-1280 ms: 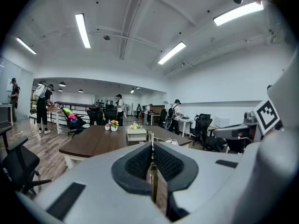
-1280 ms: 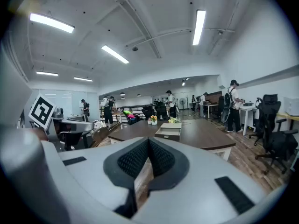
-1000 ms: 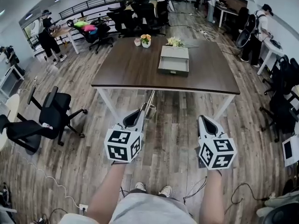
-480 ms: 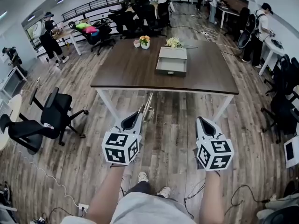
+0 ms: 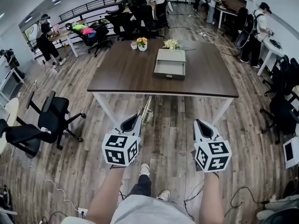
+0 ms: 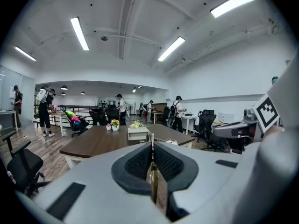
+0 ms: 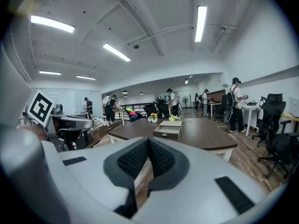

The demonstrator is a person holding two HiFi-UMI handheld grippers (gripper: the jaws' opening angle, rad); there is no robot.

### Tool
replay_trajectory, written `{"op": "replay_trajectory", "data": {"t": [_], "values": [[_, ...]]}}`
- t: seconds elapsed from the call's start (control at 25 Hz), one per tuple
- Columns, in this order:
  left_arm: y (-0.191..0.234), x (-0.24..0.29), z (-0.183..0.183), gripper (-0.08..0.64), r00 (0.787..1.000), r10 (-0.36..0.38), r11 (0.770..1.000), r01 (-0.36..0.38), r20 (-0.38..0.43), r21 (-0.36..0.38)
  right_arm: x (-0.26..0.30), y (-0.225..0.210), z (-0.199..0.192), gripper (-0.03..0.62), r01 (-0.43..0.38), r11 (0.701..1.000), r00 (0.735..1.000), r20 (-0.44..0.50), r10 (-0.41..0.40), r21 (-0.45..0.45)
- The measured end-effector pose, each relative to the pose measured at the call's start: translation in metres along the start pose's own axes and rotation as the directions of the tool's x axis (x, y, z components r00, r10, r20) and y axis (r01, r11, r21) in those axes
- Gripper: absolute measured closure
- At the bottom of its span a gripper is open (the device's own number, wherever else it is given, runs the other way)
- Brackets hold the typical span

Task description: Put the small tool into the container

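My left gripper [image 5: 134, 120] is shut on a slim brass-coloured metal tool [image 5: 146, 110] that sticks forward past its jaws, out over the wooden floor. In the left gripper view the tool [image 6: 152, 171] shows as a thin strip pinched between the dark pads of the left gripper [image 6: 151, 146]. My right gripper [image 5: 202, 125] is held level with it, shut with nothing in it, as the right gripper view [image 7: 148, 141] confirms. The container, a grey open box [image 5: 170, 64], lies on the dark table [image 5: 121, 73] ahead, well beyond both grippers. The box also appears in both gripper views [image 6: 138, 133] [image 7: 167, 130].
Small flower pots [image 5: 141, 43] and a bunch of flowers [image 5: 172, 44] stand behind the box. A black office chair [image 5: 51, 113] is on the left, more chairs [image 5: 282, 106] on the right. People stand at desks at the back. Cables lie on the floor near my feet.
The table has drawn a little closer as the person steps forward. Both grippers keep their pose, the left still holding the tool.
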State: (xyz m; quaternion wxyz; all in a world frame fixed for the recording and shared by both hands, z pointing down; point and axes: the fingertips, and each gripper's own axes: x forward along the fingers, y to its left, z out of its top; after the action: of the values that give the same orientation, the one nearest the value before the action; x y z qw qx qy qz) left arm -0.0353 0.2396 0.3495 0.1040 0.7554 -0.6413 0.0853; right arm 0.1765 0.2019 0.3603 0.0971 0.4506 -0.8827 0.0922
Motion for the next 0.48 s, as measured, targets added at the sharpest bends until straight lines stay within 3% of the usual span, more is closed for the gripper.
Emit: {"op": "replay_trajectory", "data": {"t": [0.48], "values": [[0.055, 0.077, 0.011, 0.548, 0.999, -0.047, 0.999, 0.047, -0.01, -0.024, 0.084, -0.008, 0.013, 0.589, 0.03, 1.0, 0.999, -0.035, -0.03, -0.008]]}}
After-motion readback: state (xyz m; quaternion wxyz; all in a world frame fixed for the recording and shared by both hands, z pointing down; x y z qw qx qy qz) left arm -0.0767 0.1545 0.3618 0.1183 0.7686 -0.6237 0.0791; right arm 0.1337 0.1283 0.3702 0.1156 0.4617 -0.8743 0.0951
